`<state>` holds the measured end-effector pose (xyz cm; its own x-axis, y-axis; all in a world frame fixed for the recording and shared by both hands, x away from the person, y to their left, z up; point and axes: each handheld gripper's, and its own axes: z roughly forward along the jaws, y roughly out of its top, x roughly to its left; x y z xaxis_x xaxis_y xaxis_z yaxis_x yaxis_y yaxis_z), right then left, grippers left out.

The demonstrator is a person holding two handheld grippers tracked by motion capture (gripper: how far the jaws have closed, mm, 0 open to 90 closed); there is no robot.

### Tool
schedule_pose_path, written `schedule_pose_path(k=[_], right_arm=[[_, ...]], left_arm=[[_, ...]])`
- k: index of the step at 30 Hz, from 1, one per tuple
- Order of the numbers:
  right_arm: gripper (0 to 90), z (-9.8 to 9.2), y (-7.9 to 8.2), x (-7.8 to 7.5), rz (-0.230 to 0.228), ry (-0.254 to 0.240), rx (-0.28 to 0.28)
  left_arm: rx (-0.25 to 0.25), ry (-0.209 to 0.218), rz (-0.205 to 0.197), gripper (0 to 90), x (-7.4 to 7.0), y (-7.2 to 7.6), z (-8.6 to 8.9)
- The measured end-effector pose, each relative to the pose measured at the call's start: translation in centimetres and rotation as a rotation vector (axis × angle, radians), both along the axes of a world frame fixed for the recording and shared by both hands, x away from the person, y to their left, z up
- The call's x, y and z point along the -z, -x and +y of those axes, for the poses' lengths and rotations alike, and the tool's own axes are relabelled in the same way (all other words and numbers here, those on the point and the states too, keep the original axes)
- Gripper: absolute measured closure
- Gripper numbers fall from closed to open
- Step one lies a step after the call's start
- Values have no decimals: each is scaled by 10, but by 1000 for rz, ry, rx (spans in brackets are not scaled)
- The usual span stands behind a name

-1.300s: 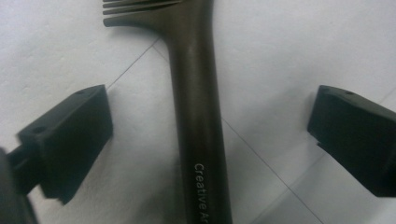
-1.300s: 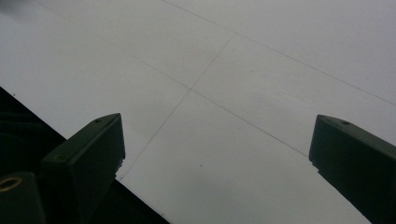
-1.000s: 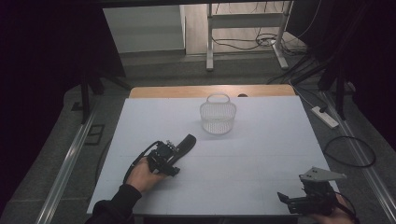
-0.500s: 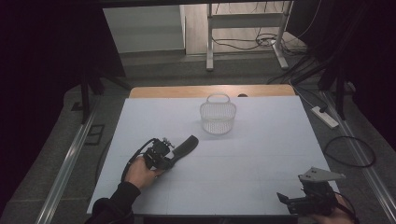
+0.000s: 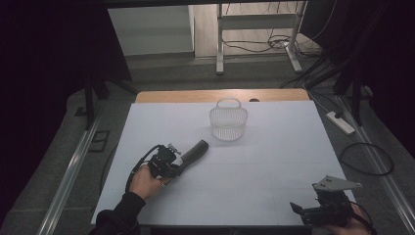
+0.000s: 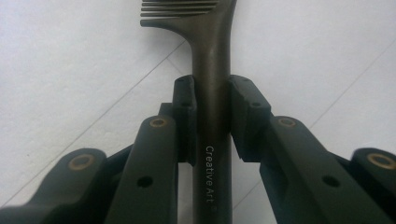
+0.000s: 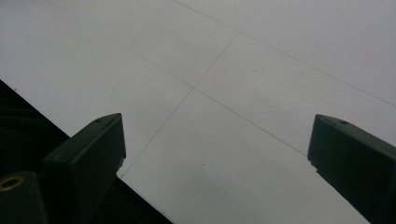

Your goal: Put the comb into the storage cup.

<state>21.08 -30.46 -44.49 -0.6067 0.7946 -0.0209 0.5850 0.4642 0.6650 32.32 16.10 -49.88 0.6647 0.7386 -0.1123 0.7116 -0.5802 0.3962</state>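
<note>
A dark comb (image 5: 193,150) lies low over the white table, its toothed end pointing toward the basket. My left gripper (image 5: 177,164) is shut on the comb's handle (image 6: 212,112), both pads pressed against its sides; the teeth show at the top of the left gripper view. A clear wire-pattern basket (image 5: 228,121) with a hoop handle stands upright at the table's far middle, a short way beyond the comb. My right gripper (image 5: 299,210) rests at the near right corner, jaws wide apart with only bare table between them (image 7: 219,140).
The white table (image 5: 274,161) has a wooden strip along its far edge. In the right gripper view the table's near edge runs just left of the gripper. Cables, a power strip (image 5: 340,122) and a metal frame (image 5: 257,22) sit on the floor beyond.
My left gripper and the comb have slid slightly toward the near side and lowered a little. The right gripper has stayed put.
</note>
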Motion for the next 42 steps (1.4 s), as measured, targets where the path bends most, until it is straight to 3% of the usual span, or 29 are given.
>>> schedule_pose_path(k=[12, 18, 42], right_arm=[[45, 0, 0, 0, -2, 1, -1], [42, 0, 1, -1, -10, -3, 0], [21, -2, 3, -3, -38, -24, 6]], left_arm=[[6, 104, -58, 729, -13, 9, 7], [12, 146, -68, 729, -19, 14, 11], [-24, 281, -228, 729, -48, 50, 24]])
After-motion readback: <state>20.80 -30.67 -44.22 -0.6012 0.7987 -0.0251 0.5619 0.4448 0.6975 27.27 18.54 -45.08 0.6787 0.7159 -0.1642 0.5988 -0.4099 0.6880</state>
